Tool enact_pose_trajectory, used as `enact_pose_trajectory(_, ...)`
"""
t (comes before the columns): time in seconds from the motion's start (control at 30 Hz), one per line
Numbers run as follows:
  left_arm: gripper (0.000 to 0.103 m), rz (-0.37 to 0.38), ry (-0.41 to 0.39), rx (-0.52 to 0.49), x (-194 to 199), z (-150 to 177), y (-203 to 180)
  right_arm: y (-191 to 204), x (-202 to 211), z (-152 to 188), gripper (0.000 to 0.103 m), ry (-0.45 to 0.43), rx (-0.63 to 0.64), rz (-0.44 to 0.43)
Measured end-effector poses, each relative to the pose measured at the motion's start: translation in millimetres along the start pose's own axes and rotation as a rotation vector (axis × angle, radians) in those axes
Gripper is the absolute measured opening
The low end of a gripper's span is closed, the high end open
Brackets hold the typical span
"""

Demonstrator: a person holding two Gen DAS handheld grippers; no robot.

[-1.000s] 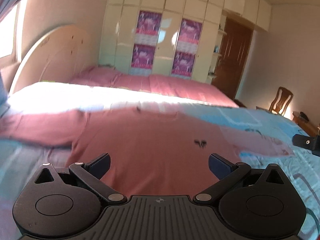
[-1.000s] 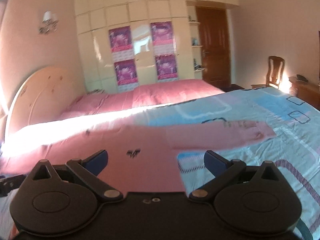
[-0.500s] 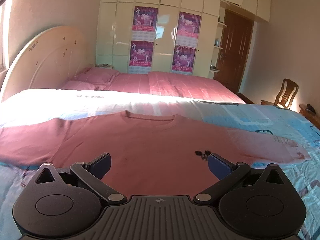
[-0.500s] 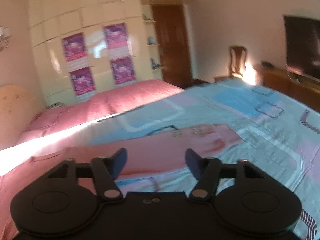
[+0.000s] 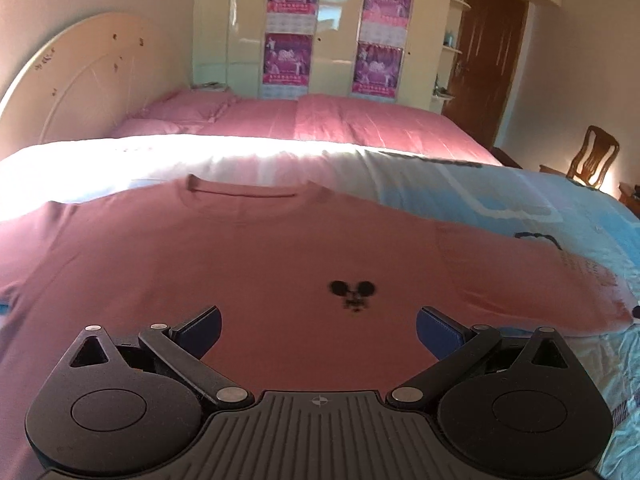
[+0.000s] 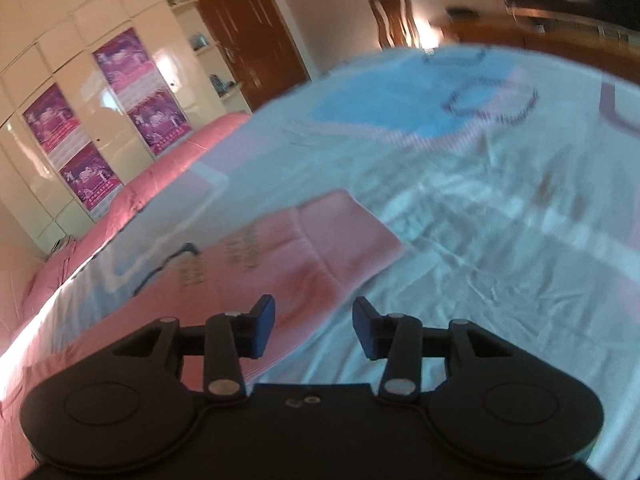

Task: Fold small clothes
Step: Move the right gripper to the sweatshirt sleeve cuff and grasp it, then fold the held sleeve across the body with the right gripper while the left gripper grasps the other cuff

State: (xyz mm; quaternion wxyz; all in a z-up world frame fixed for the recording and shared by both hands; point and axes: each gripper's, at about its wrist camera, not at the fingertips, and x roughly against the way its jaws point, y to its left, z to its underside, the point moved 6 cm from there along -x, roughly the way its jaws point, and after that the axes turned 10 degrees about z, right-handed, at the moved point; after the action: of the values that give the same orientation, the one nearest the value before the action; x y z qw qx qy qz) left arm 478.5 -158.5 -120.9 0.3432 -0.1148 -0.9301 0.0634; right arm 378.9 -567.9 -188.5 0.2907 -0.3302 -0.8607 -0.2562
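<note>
A pink long-sleeved shirt [image 5: 248,264] with a small black mouse-head print [image 5: 354,291] lies flat on the bed, collar at the far side. My left gripper [image 5: 318,326] hovers over its lower body, jaws wide open with nothing between them. In the right wrist view, the shirt's right sleeve [image 6: 296,256] with its cuff [image 6: 352,228] stretches out over the light blue bedsheet [image 6: 480,240]. My right gripper [image 6: 314,326] hangs above the sleeve's near edge, tilted, its jaws closing partway with no cloth pinched between the pads.
A pink quilt [image 5: 352,124] and pillows [image 5: 184,108] lie at the far side below a cream headboard [image 5: 88,80]. A wardrobe with posters [image 5: 332,28], a brown door [image 5: 488,60] and a wooden chair [image 5: 592,156] stand beyond. A wooden cabinet [image 6: 560,40] runs past the bed's end.
My left gripper slid left and lower over the shirt's body, still open. My right gripper swung right along the sleeve toward the cuff, rolled, dropped closer, and its jaws narrowed.
</note>
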Motion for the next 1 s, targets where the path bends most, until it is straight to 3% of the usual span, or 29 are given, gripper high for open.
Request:
enact_pose_trajectory(0.1,0.103,-0.007,0.019,-0.022,-9,1,-14,-9,-22,3,0.042,0.049,-0.051,-0.019)
enact_pose_trajectory(0.3,0.103,-0.023,0.041,-0.023,-18,-3,-21,-14,-36,-3,0.044,0.06,-0.128,-0.123)
enact_pose_trajectory(0.4,0.103,-0.03,0.049,-0.017,-20,-6,-21,-18,-43,-9,0.033,0.066,-0.135,-0.126)
enact_pose_trajectory(0.43,0.103,-0.036,0.051,-0.02,-19,-6,-21,-18,-44,-10,0.018,0.067,-0.123,-0.123)
enact_pose_trajectory(0.47,0.103,-0.048,0.05,-0.027,-19,-7,-21,-17,-45,-11,0.011,0.072,-0.098,-0.114)
enact_pose_trajectory(0.57,0.103,-0.075,0.058,-0.037,-17,-9,-14,-10,-31,-23,0.01,-0.003,-0.01,-0.103)
enact_pose_trajectory(0.6,0.103,-0.076,0.064,-0.035,-18,-9,-11,-6,-32,-24,0.01,-0.01,0.051,-0.064)
enact_pose_trajectory(0.67,0.103,-0.087,0.08,-0.031,-18,-7,-3,-8,-53,-19,0.01,0.07,0.072,-0.007)
enact_pose_trajectory(0.8,0.103,-0.093,0.082,-0.017,-13,-7,18,8,-42,-27,0.01,0.022,0.081,-0.006)
enact_pose_trajectory(1.0,0.103,-0.098,0.087,0.031,-5,-1,69,58,-13,-22,0.01,-0.057,0.198,-0.037)
